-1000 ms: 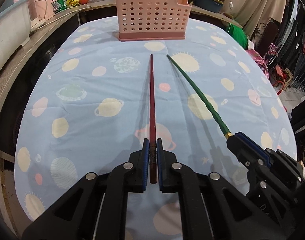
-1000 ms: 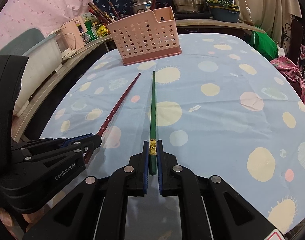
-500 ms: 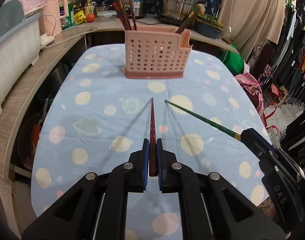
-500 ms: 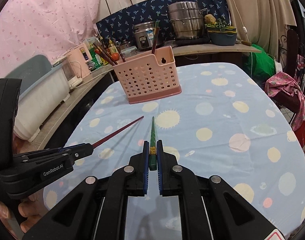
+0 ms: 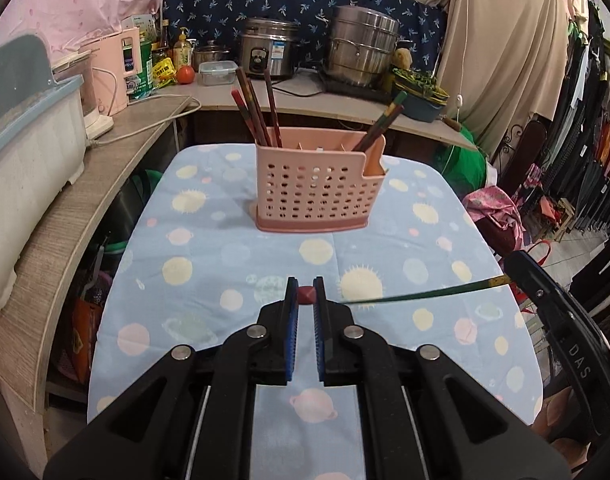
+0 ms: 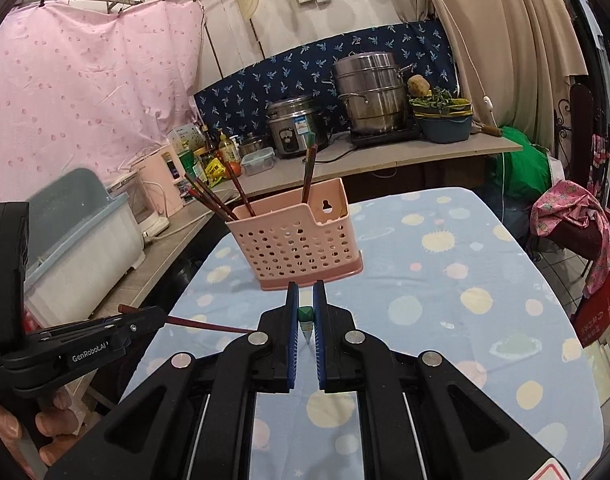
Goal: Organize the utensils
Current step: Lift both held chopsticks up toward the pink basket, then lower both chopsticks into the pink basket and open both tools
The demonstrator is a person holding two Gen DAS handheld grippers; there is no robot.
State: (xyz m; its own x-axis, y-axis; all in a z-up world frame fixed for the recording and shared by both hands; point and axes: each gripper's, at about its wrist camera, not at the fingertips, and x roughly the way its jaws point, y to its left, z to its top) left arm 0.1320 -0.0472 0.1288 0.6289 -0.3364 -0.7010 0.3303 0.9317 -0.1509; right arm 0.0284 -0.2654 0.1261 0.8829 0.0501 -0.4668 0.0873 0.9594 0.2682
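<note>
- The left hand-held gripper (image 5: 306, 295) is clenched on a red chopstick (image 5: 306, 294); in its own view only the chopstick's blunt end shows between the blue pads, the shaft hidden behind it. From the right wrist view the shaft (image 6: 209, 326) runs out sideways, its tip lost behind the right gripper's arm.
- The right hand-held gripper (image 6: 305, 314) is clamped on a green chopstick (image 6: 305, 313), seen end-on, with a thin sliver of its taper below. In the left wrist view its shaft (image 5: 417, 294) stretches across above the cloth, the grip end covered by the black gripper body.
- The pink basket (image 5: 317, 196) stands on the worktop (image 5: 209, 264) ahead of both grippers, with both held chopsticks on the near side of it and not touching it.
- Reddish-brown chopsticks (image 5: 257, 110) lean out of the basket's left end and two more (image 5: 381, 124) out of its right end; their lower parts are hidden by the perforated wall, and the inner dividers are hard to make out.
- Fingers (image 6: 45, 420) holding the left gripper's handle show at the lower left edge, cut off by the frame.
</note>
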